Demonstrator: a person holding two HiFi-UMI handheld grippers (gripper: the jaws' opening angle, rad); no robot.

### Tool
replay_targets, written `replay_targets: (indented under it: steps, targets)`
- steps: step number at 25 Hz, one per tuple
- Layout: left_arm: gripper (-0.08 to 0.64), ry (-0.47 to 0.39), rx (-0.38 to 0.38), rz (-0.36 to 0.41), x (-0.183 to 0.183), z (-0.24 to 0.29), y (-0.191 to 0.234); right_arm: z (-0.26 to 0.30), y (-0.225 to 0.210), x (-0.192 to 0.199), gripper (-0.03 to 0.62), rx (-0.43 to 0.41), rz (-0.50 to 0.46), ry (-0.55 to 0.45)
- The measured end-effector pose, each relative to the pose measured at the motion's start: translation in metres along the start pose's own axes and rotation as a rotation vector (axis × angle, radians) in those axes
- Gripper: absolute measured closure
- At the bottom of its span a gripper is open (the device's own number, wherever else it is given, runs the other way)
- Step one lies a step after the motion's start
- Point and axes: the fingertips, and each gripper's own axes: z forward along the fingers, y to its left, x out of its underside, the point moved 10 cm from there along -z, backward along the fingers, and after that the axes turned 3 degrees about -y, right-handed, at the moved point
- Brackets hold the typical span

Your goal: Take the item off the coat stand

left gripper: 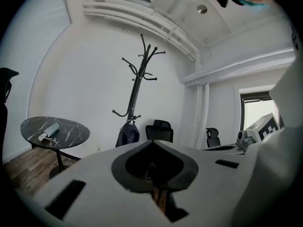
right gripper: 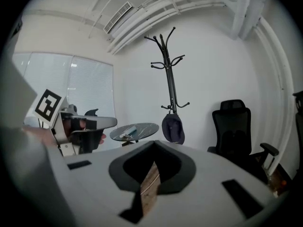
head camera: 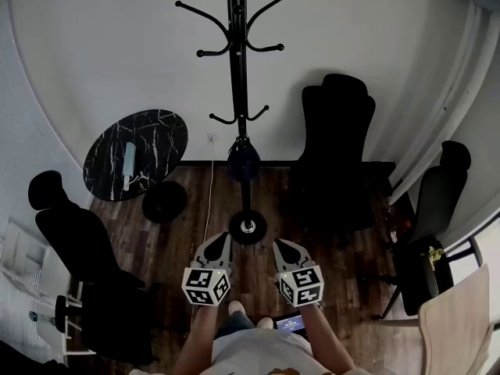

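The black coat stand (head camera: 237, 69) rises against the white wall, its round base (head camera: 248, 226) on the wooden floor just ahead of me. A dark cap (head camera: 244, 161) hangs from one of its low hooks. My left gripper (head camera: 221, 239) and right gripper (head camera: 283, 244) are held side by side close to my body, both shut and empty, well short of the stand. In the left gripper view the stand (left gripper: 137, 84) and cap (left gripper: 127, 134) lie beyond the closed jaws (left gripper: 152, 143). The right gripper view shows the cap (right gripper: 173, 128) above its closed jaws (right gripper: 154, 145).
A round black marble table (head camera: 134, 153) with a small item on it stands left of the stand, a round dark base (head camera: 164, 201) beside it. Black office chairs sit at right (head camera: 336, 147), far right (head camera: 433, 209) and near left (head camera: 78, 248).
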Motion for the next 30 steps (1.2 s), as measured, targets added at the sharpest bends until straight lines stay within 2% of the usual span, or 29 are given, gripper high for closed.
replay_targets:
  steps: [5,13,21,30]
  targets:
    - [0.540,0.000,0.011,0.006,-0.001,0.003,-0.013,-0.010,-0.002,-0.003,0.580,0.002,-0.050,-0.006]
    - [0.540,0.030,0.007,-0.001,0.005,0.011,-0.009,-0.001,-0.009,0.005,0.580,-0.028,0.003,0.014]
    - [0.540,0.038,-0.012,-0.018,0.004,0.042,0.028,0.049,-0.016,0.003,0.580,-0.040,0.000,0.049]
    - [0.540,0.044,0.014,-0.024,-0.008,0.115,0.072,0.120,-0.048,-0.019,0.580,-0.015,0.002,0.052]
